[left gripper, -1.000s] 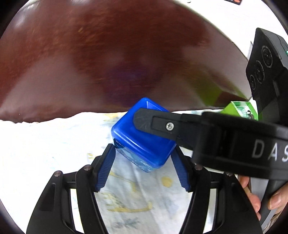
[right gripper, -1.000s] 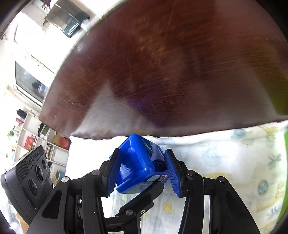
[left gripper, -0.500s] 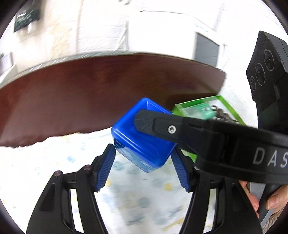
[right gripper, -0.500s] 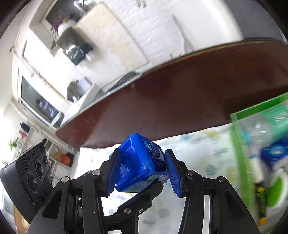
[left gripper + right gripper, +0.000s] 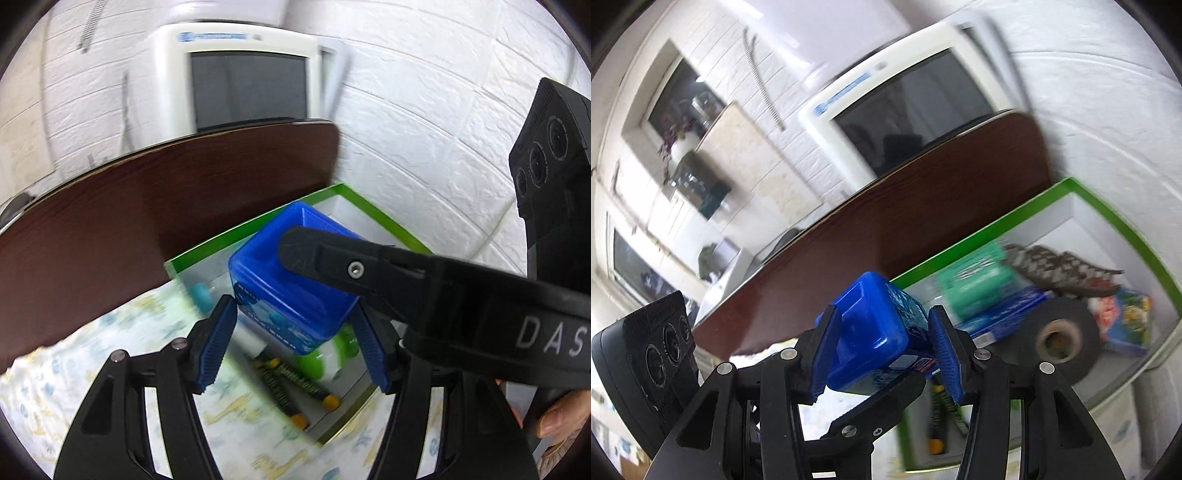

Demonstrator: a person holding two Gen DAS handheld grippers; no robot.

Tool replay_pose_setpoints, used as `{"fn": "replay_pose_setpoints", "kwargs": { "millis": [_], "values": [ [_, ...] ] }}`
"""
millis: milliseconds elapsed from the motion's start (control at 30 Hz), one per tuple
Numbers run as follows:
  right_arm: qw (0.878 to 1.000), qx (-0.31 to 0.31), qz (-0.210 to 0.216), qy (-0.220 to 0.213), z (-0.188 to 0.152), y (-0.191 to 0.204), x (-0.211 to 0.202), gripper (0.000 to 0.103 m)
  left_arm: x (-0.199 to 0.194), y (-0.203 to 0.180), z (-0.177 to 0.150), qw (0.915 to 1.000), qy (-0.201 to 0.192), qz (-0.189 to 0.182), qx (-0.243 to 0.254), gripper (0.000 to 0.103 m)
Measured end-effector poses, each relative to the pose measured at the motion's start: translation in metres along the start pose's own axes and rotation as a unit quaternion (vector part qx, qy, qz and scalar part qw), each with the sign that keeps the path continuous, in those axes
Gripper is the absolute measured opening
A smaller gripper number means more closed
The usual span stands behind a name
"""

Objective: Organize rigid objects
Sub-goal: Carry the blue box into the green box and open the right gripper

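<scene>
A blue plastic box (image 5: 280, 291) (image 5: 871, 332) is carried in the air, held from two sides. My left gripper (image 5: 293, 343) is shut on it, blue pads against its lower corners. My right gripper (image 5: 882, 350) is shut on its flanks, and one of its black fingers (image 5: 332, 254) crosses the box top in the left wrist view. The box hangs over the near end of a green-rimmed tray (image 5: 255, 225) (image 5: 997, 221). In the tray lie a black tape roll (image 5: 1056, 339), a green packet (image 5: 975, 284), dark markers (image 5: 288, 384) and a green-and-white bottle (image 5: 332, 354).
A dark brown wooden panel (image 5: 129, 221) stands behind the tray, with an old cream monitor (image 5: 247, 85) beyond it. A white brick-pattern wall (image 5: 424, 147) closes the right side. A patterned cloth (image 5: 74, 369) covers the surface under the tray. A person's fingers (image 5: 557, 417) hold the right gripper's handle.
Both grippers have swung together to the right and upward with the blue box. The wooden panel has dropped away, and the green-rimmed tray has come into view under the box.
</scene>
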State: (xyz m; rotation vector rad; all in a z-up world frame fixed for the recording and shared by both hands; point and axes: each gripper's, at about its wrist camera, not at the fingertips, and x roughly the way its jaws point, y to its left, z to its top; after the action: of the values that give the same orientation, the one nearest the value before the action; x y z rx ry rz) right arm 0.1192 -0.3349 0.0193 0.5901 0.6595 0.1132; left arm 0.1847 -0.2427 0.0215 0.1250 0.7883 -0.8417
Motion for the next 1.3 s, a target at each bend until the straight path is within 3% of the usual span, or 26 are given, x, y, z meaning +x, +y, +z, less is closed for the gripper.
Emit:
{"fn": "replay_pose_setpoints", "kwargs": {
  "millis": [267,433,733,900,1300],
  "values": [
    [0.997,0.046,-0.047,-0.033,0.035,-0.068,-0.015,0.051,0.065,-0.039,0.047,0.9981,0.03,-0.042,0.034,0.063],
    [0.993,0.076,-0.08,-0.039,0.054,-0.087,0.001,0.052,0.094,-0.051,0.07,0.9964,0.039,-0.04,0.064,0.059],
    [0.981,0.099,-0.149,-0.077,0.05,-0.1,0.014,0.052,0.13,-0.047,0.078,0.9947,0.065,-0.046,0.065,0.054],
    [0.975,0.099,-0.174,-0.099,0.044,-0.1,0.003,0.052,0.126,-0.048,0.073,0.9946,0.062,-0.039,0.074,0.056],
    [0.975,0.087,-0.165,-0.117,0.018,-0.067,-0.027,0.051,0.077,-0.032,0.049,0.9976,0.042,-0.003,0.055,0.062]
  ]
}}
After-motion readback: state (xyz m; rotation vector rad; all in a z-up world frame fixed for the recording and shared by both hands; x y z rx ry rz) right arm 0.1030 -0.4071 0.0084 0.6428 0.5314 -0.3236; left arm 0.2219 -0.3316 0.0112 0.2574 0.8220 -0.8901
